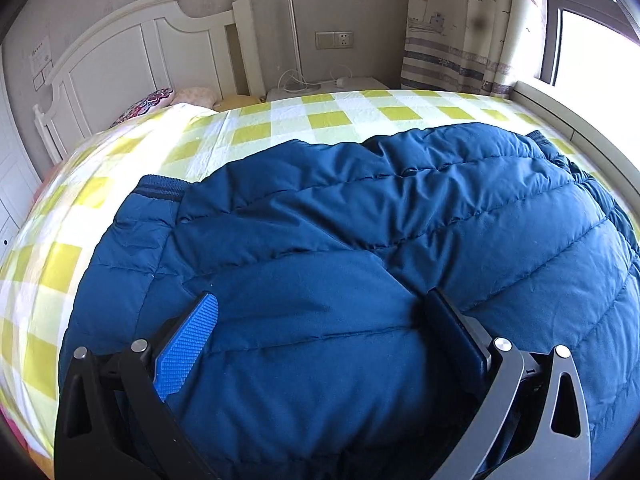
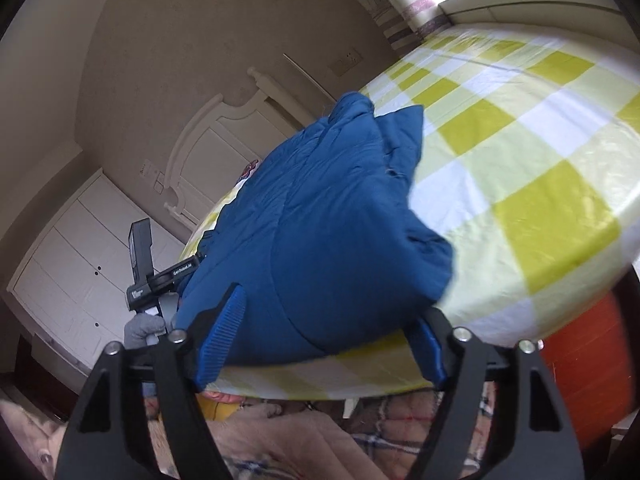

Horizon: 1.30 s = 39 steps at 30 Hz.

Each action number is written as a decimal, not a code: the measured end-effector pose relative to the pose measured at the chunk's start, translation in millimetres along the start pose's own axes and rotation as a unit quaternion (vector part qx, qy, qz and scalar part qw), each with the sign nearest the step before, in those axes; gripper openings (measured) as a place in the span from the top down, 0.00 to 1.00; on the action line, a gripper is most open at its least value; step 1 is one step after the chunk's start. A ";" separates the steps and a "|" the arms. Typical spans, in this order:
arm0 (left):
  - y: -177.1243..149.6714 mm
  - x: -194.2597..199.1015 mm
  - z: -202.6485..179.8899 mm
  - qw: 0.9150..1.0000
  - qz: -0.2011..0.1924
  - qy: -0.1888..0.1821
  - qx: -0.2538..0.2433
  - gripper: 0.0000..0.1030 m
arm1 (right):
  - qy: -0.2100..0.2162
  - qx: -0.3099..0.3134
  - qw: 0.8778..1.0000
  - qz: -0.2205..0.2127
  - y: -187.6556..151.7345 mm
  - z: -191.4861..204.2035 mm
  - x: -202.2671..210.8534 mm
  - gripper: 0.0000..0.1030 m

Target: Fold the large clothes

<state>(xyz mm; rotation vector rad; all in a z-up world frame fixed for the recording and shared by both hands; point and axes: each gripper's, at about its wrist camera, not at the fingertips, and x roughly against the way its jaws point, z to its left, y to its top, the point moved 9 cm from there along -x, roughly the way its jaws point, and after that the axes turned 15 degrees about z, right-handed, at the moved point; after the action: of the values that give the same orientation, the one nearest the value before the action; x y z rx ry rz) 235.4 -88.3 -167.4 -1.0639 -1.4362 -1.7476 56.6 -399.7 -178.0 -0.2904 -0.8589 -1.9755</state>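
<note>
A large blue quilted down jacket (image 1: 360, 240) lies on the bed's yellow-and-white checked sheet (image 1: 280, 124). My left gripper (image 1: 320, 308) is open, its fingers wide apart, pressing down on the jacket's padded body with fabric bulging between them. In the right wrist view the jacket (image 2: 320, 220) shows as a bunched mound near the bed's near edge. My right gripper (image 2: 324, 320) is open around the jacket's near end, one pad (image 2: 220, 340) on each side. The left gripper's body (image 2: 160, 276) shows at the jacket's far side.
A white headboard (image 1: 132, 52) and pillows (image 1: 160, 100) stand at the bed's left end. A nightstand (image 1: 320, 88) with a lamp and cables, a curtain (image 1: 460, 28) and a window sill (image 1: 580, 120) lie beyond. Blankets (image 2: 280, 440) lie below the bed edge.
</note>
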 end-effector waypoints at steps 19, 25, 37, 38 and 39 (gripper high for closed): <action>53.3 -17.5 -55.8 0.996 -0.032 0.046 -0.064 0.04 | -0.088 0.071 0.984 -0.141 84.7 66.6 14.3 0.75; 120.9 -40.8 -79.2 0.999 0.029 -0.015 -0.009 0.04 | -0.122 0.055 0.982 -0.137 104.6 30.9 28.3 0.75; 114.1 -29.0 -80.3 0.999 0.030 -0.020 -0.021 0.04 | -0.124 0.063 0.982 -0.125 119.1 38.0 30.2 0.75; 92.5 -7.1 -80.7 0.999 0.002 -0.032 -0.036 0.04 | -0.124 0.065 0.982 -0.126 120.9 39.8 30.0 0.75; 70.1 8.0 -81.5 0.998 -0.018 -0.032 -0.048 0.04 | -0.126 0.067 0.982 -0.128 123.5 42.8 29.8 0.75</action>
<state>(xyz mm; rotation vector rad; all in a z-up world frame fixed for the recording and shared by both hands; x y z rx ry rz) 276.2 -182.3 -134.0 -1.1617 -1.4301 -1.8391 137.4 -430.6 -75.6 -0.3719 -1.2384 -2.1339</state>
